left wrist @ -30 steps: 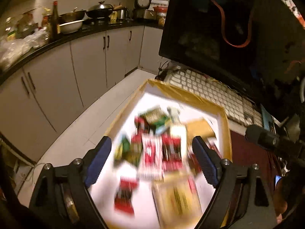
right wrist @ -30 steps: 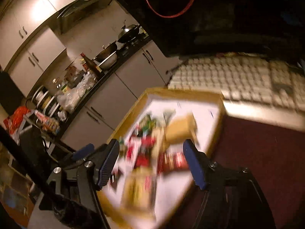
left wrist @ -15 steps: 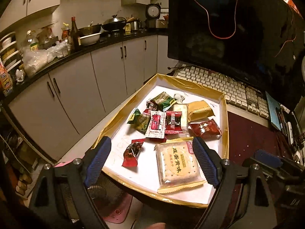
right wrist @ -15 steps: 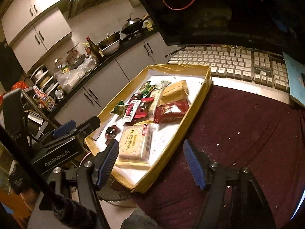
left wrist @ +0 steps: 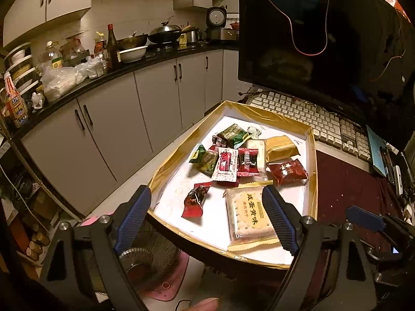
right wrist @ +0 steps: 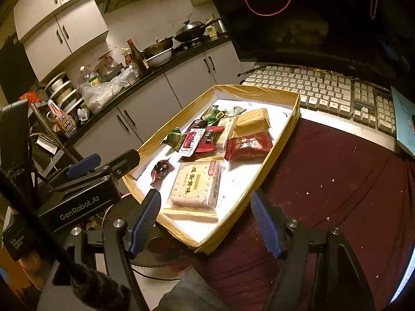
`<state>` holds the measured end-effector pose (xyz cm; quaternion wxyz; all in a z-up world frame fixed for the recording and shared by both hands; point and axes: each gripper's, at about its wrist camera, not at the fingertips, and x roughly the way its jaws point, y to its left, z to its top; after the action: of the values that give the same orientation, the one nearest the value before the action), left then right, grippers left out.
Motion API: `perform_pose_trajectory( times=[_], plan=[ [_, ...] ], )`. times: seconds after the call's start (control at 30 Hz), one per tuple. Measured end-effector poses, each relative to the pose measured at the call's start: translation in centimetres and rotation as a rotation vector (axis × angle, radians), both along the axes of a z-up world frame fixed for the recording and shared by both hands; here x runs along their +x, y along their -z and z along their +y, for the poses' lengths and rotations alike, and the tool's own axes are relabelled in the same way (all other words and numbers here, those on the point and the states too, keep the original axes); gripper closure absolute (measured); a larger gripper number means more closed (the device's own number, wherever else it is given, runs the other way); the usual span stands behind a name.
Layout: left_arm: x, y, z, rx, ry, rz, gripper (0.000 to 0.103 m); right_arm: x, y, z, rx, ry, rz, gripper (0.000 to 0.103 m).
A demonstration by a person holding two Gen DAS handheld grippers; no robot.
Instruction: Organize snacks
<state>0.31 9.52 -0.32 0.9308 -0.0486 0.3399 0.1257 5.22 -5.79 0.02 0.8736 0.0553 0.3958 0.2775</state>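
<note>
Yellow cracker pack (right wrist: 195, 186) lies beyond the opening, empty right gripper (right wrist: 205, 223).

The left gripper (left wrist: 206, 220) has black frame arms, silver screws at the joints and two blue ribbed pads (left wrist: 132, 219). The right gripper (right wrist: 205, 223) is built the same. In the right view, the black body of the left one carries white "GenRobot.AI" lettering and a blue tab. A fingertip (left wrist: 205, 304), probably a thumb, shows below.

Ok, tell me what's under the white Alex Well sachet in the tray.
The white sachet overlaps a green packet and a red packet. Anything beneath its middle is covered.
</note>
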Motion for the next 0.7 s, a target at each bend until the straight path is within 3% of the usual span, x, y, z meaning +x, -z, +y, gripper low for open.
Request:
perform_pose_trajectory(
  times=[0.7],
  plan=[
    [-0.2,0.5,1.1,-0.027,-0.012,0.013,0.016,0.0,0.4,1.3,-0.041,0.004,-0.002,0.03]
  ],
)
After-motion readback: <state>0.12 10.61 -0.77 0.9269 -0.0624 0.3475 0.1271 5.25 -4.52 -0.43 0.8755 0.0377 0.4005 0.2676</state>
